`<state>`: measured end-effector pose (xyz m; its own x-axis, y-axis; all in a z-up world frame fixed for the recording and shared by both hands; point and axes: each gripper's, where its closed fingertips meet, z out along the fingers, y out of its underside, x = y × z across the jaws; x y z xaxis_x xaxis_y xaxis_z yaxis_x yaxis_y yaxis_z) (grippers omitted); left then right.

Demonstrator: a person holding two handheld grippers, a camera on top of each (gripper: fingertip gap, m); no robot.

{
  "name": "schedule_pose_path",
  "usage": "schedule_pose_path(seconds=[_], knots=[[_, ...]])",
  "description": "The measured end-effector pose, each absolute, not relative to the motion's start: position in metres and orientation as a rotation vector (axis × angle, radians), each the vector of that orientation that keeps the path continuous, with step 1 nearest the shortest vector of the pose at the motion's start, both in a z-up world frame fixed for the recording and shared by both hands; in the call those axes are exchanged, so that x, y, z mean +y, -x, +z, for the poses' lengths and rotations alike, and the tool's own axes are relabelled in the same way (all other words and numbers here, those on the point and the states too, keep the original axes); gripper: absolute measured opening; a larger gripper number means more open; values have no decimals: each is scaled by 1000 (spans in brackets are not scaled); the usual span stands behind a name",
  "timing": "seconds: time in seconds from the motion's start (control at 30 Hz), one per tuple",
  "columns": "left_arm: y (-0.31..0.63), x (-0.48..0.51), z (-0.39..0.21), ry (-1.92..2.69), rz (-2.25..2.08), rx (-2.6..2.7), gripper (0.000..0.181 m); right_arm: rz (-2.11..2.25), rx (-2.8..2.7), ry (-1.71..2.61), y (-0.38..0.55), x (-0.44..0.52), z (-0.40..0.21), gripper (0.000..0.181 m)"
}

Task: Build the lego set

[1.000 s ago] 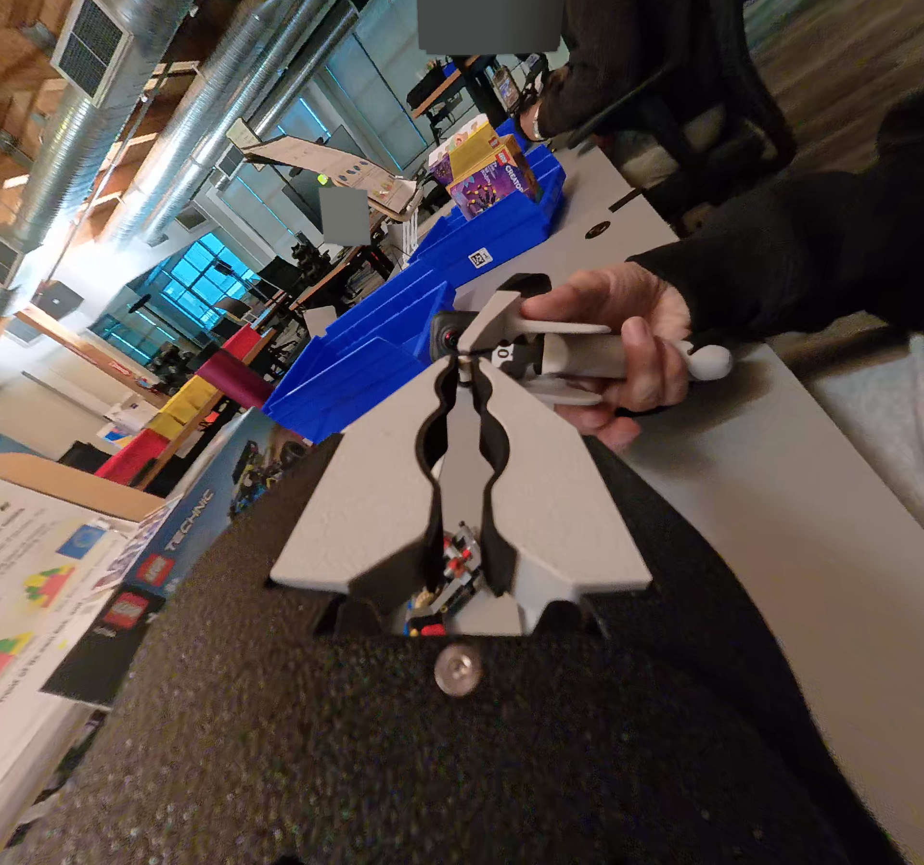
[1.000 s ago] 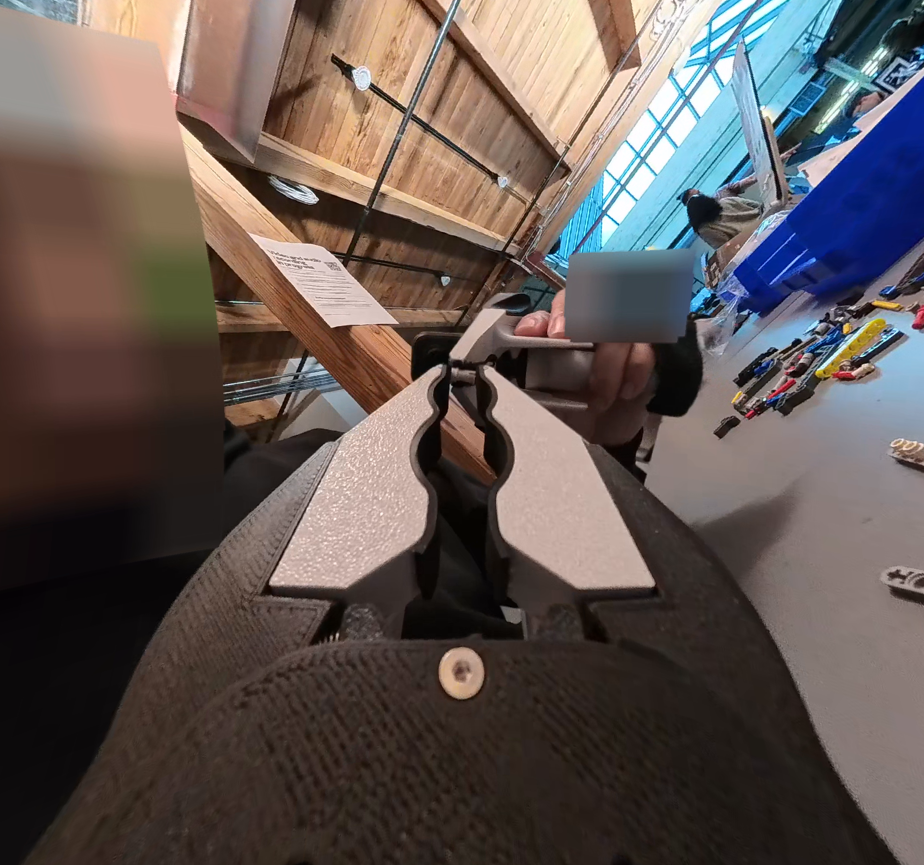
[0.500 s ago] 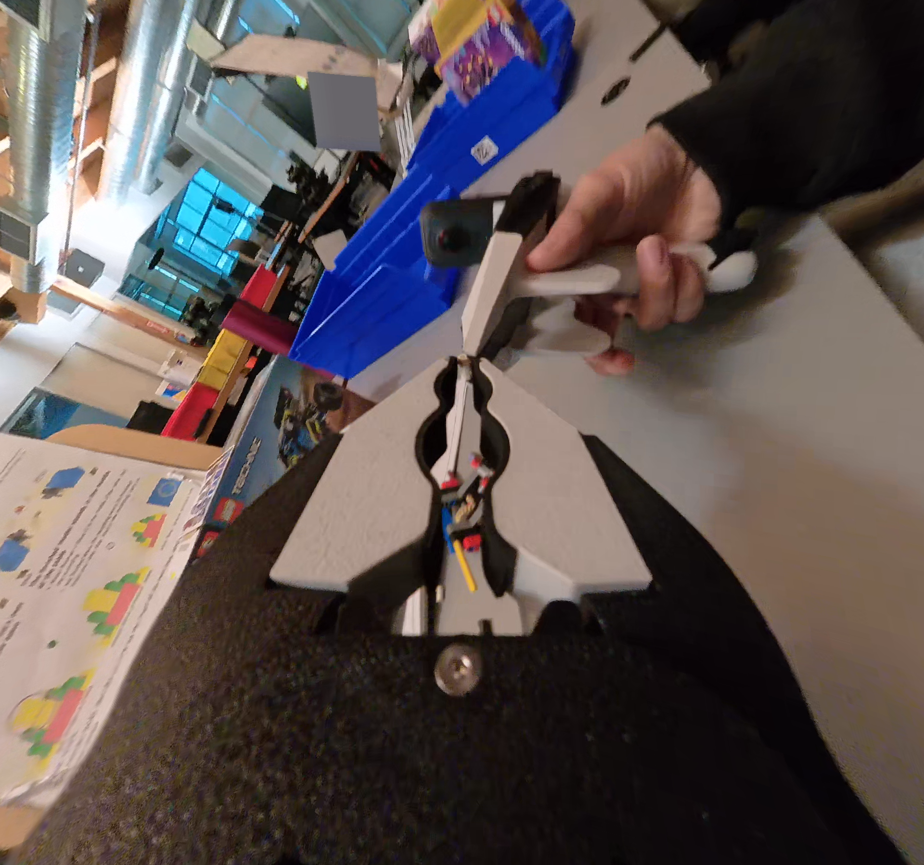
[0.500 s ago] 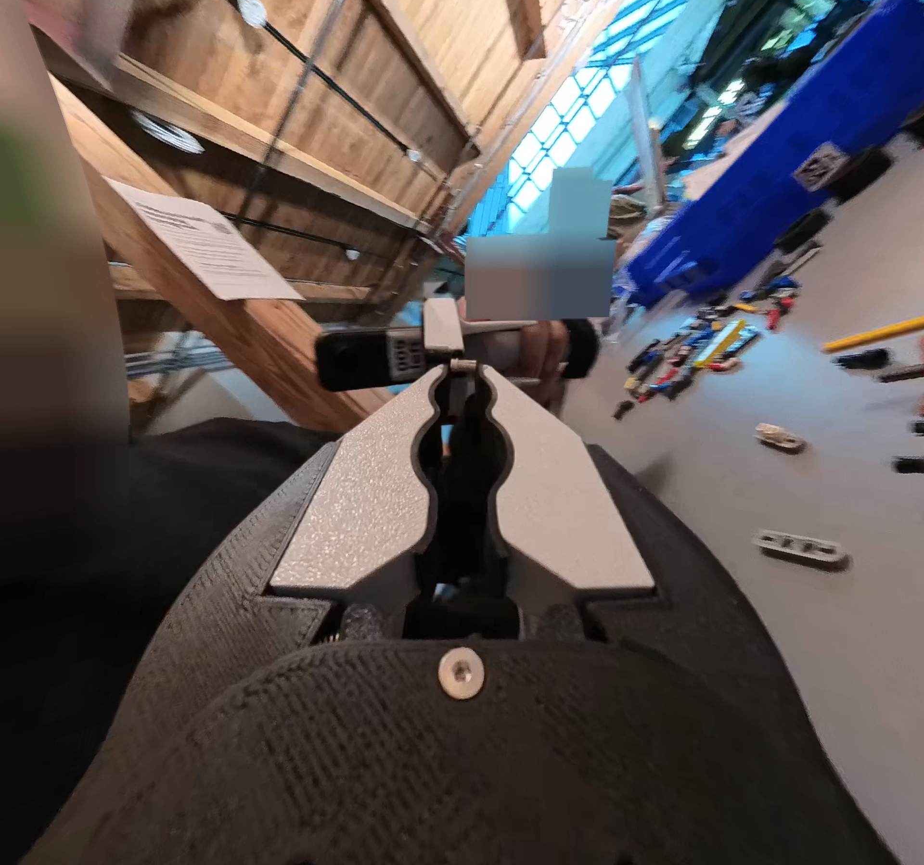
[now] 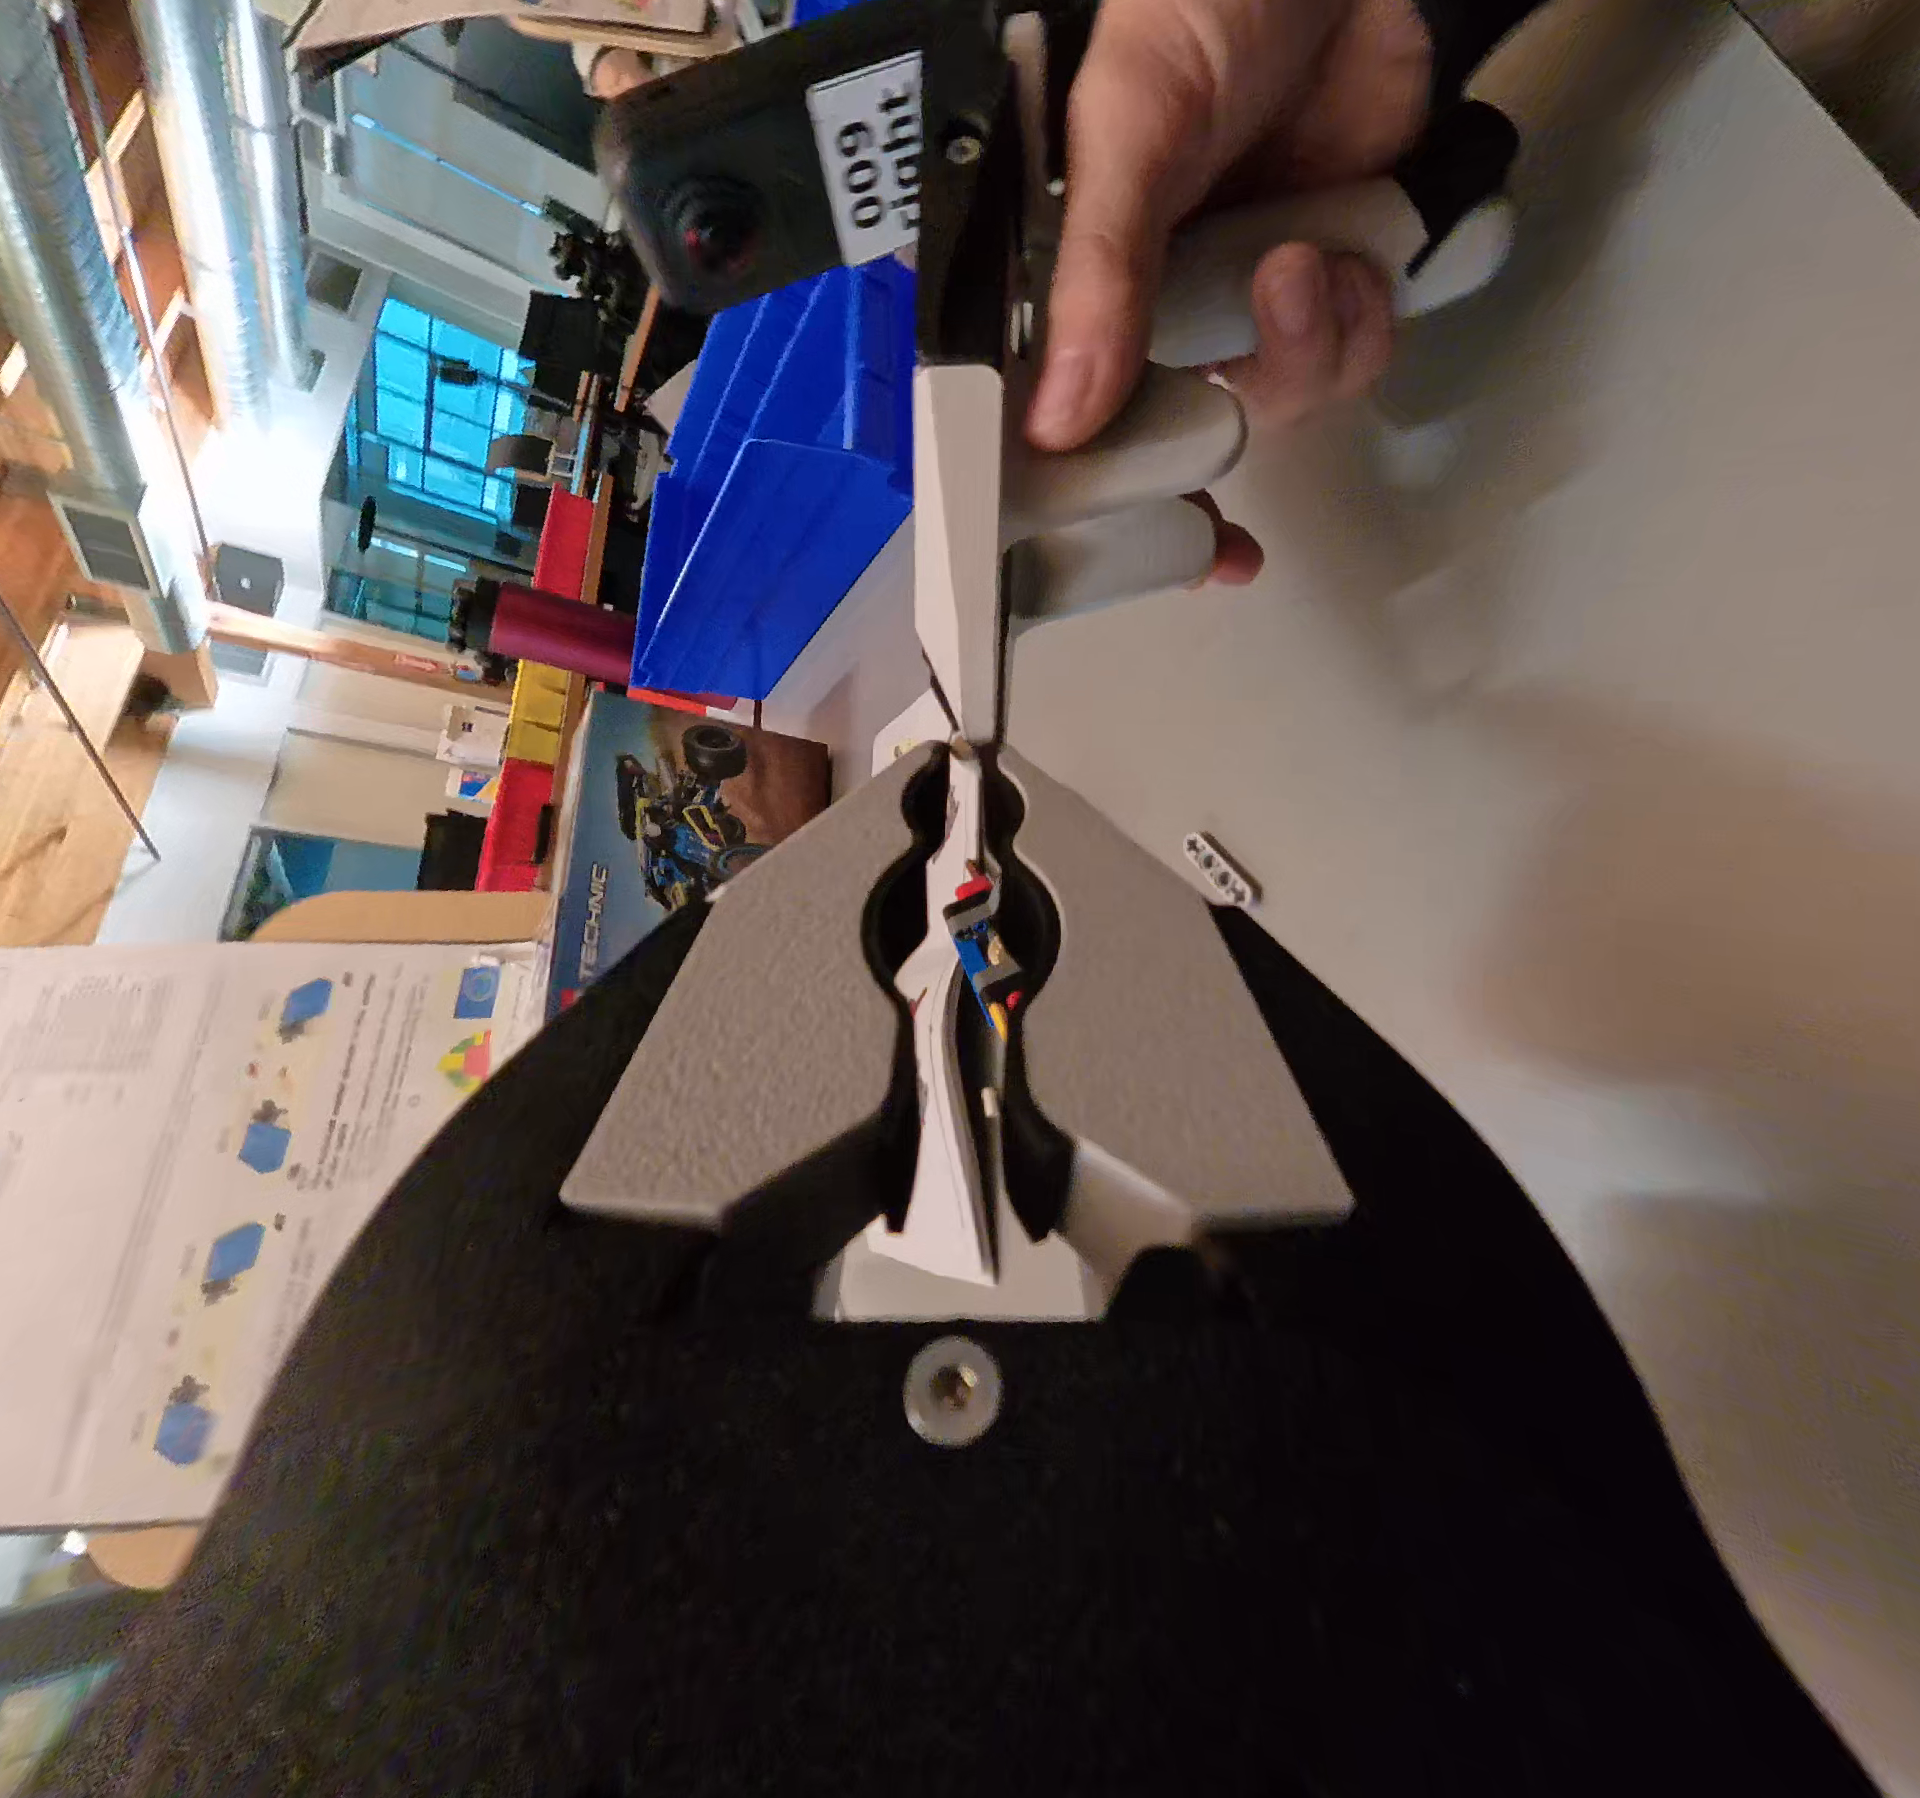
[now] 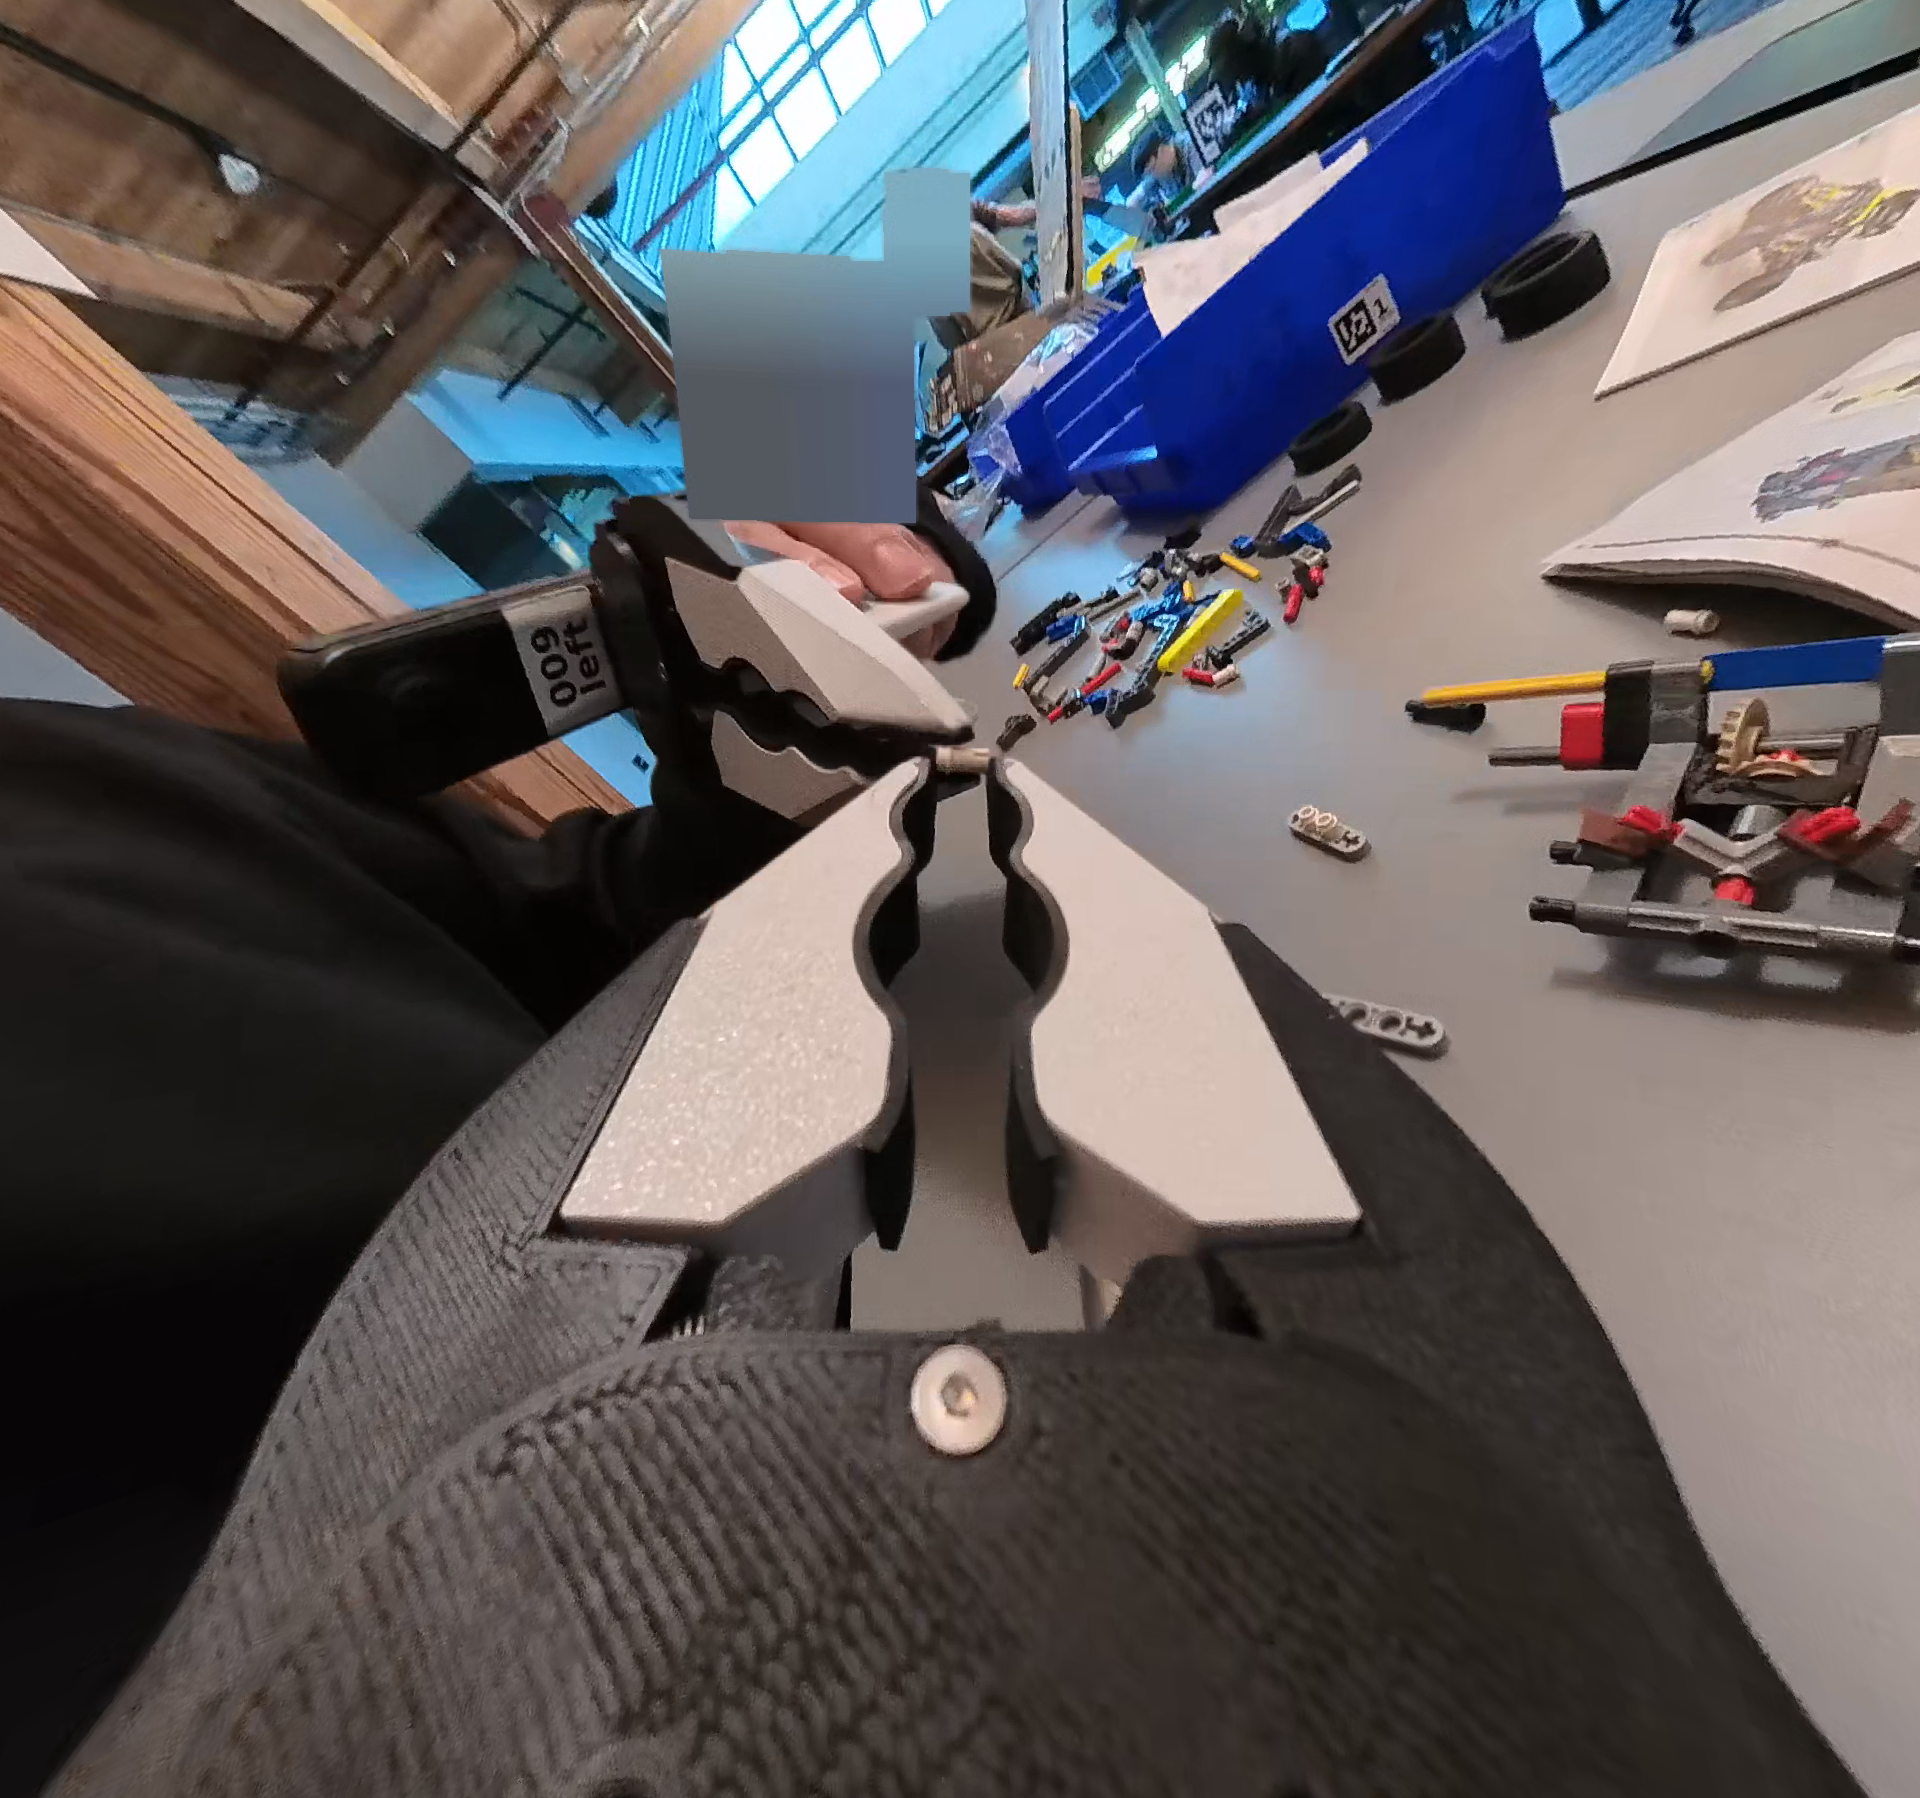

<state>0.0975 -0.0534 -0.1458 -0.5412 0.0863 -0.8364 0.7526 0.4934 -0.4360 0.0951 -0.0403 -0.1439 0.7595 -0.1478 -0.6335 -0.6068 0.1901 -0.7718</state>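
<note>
- Where the right wrist view looks along its fingers, the right tool (image 6: 961,769) has its tips drawn nearly together on a tiny pale pin (image 6: 961,761), which bridges the gap just above the grey desk (image 6: 1558,1229).
- The left tool (image 6: 961,732) comes in from 10 o'clock, and its tip meets the same pin. Whether it also grips cannot be told.
- At 3 o'clock the partly built model (image 6: 1745,813) rests on the desk. At 1 o'clock lie the loose pieces (image 6: 1143,636), with blue bins (image 6: 1299,346) beyond.
- In the left wrist view the left tool's fingers are almost closed. The right tool descends from 12 o'clock, held by a hand (image 5: 1226,138), to touch tip to tip.
- A grey beam (image 5: 1221,867) lies at 3 o'clock and an instruction sheet (image 5: 208,1177) at 9 o'clock.
- The pin is probably very light, hard and smooth, so it may roll or flick free. It seems best pinched squarely across its middle, with gentle pressure.
</note>
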Motion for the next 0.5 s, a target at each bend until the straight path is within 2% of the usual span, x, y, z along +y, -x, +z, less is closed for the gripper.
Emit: schedule_pose_path(seconds=[0.3,0.4,0.5], knots=[[-86,-52,-168,-934,-815,1938,1,364,655,1544,-84,-38,-167,8],[-87,-53,-169,-823,-959,2019,2,358,642,1538,-84,-40,-167,8],[-97,-50,-168,-539,-1224,2169,3,331,624,1543,-86,-46,-166,18]])
